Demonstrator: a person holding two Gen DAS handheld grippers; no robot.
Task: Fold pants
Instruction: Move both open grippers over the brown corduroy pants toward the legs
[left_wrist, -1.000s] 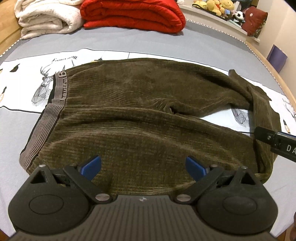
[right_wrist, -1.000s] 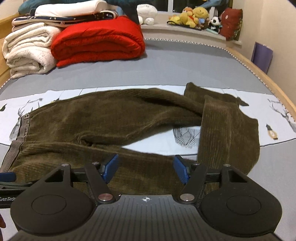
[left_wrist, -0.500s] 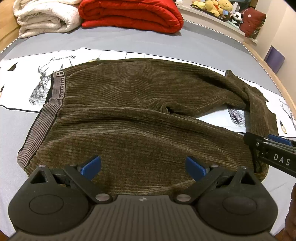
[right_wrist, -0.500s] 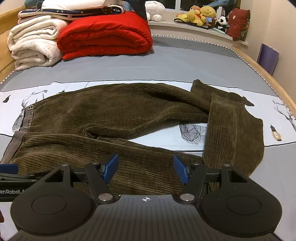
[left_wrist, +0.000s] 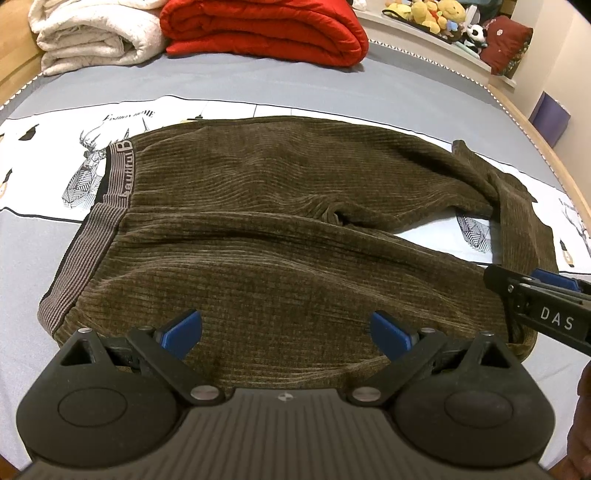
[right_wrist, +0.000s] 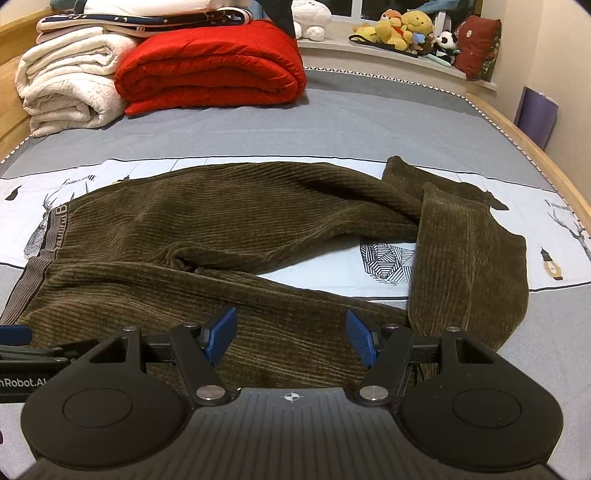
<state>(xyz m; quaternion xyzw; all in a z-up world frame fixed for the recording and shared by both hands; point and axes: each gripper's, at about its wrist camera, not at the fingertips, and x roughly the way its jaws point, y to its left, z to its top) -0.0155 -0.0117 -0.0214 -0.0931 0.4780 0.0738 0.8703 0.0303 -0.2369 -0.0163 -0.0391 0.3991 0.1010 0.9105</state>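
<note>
Here the pants (left_wrist: 280, 236) lie crosswise just ahead of both open, empty claws, waistband (left_wrist: 92, 236) nearer the left claw (left_wrist: 286, 332), cuffs (right_wrist: 469, 258) nearer the right claw (right_wrist: 291, 336).

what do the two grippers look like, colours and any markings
Both match: the left gripper and right gripper have matte black bodies with a ribbed centre panel, two round discs, silver pivot screws and blue ribbed pads. White lettering marks their sides: "DAS" on the right one, "nRobot.AI" on the left. No cables or sleeves show.
</note>
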